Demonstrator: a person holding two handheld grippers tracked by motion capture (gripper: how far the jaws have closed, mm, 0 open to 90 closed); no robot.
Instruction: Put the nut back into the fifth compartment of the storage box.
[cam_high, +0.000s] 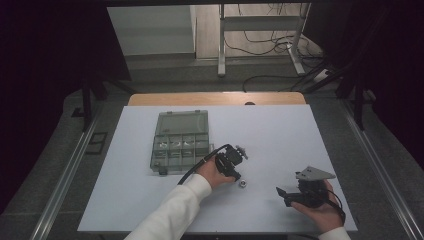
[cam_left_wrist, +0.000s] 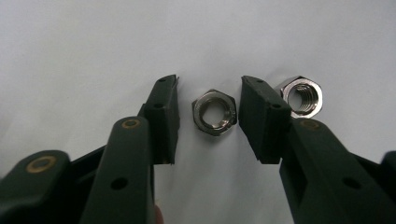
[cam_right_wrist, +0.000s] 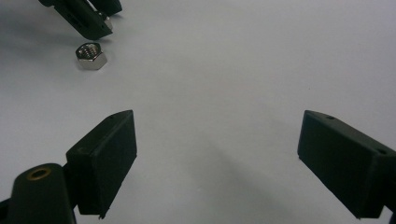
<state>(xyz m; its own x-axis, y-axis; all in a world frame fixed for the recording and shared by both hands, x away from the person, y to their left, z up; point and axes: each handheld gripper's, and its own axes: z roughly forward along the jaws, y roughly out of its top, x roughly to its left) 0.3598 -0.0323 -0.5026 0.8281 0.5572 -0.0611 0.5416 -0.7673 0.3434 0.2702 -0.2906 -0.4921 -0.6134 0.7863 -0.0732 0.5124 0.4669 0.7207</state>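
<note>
Two steel hex nuts lie flat on the white table sheet (cam_high: 280, 145). In the left gripper view, one nut (cam_left_wrist: 214, 112) sits between the jaws of my left gripper (cam_left_wrist: 208, 84). A gap shows on its left side, and the right pad (cam_left_wrist: 261, 116) is almost at its edge, so the pads are not pressing it. The second nut (cam_left_wrist: 302, 95) lies just past the right jaw. In the high view the left gripper (cam_high: 236, 175) points down at the nuts (cam_high: 242, 183). My right gripper (cam_high: 285, 196) rests at the front right, open wide and empty (cam_right_wrist: 218, 119). It faces the second nut (cam_right_wrist: 91, 55).
A clear grey compartment box (cam_high: 180, 142) with its lid open lies on the sheet behind and left of the left hand. A wooden table edge (cam_high: 217, 98) runs along the far side. The sheet's front edge is close under both forearms.
</note>
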